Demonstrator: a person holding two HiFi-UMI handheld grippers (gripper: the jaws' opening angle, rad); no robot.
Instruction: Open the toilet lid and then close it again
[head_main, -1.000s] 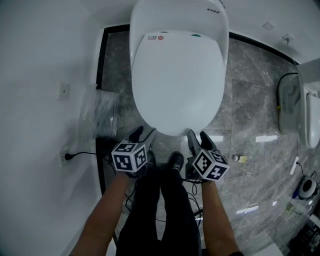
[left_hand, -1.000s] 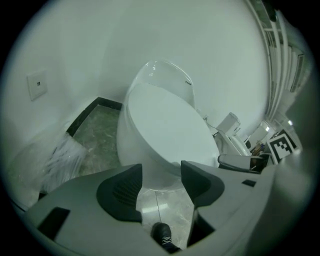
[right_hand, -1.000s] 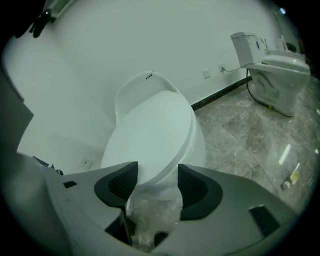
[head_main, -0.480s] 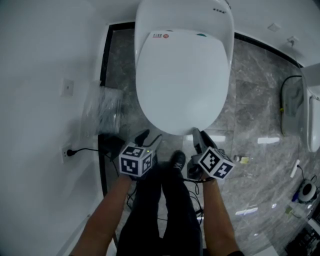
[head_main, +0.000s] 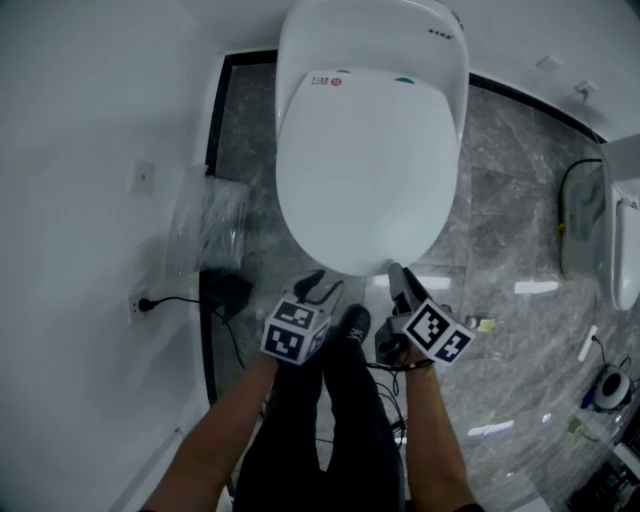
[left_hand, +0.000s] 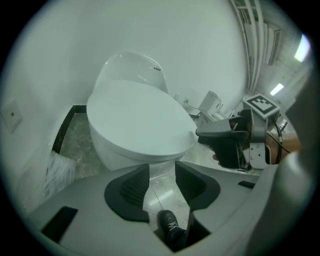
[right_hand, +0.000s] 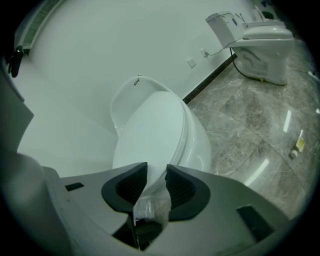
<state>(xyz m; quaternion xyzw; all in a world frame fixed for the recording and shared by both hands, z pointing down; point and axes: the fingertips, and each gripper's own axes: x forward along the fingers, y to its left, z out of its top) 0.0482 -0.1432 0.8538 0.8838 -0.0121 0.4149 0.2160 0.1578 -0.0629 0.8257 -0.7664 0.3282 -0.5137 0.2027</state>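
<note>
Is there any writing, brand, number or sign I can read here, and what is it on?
Nothing here reads clearly.
On the toilet lid, by the hinge, a sticker: print beside a red dot, too small to read.
On the left cube and the right cube: black-and-white square patterns, not words.
On the shoe: a pale logo, too blurred to read.
</note>
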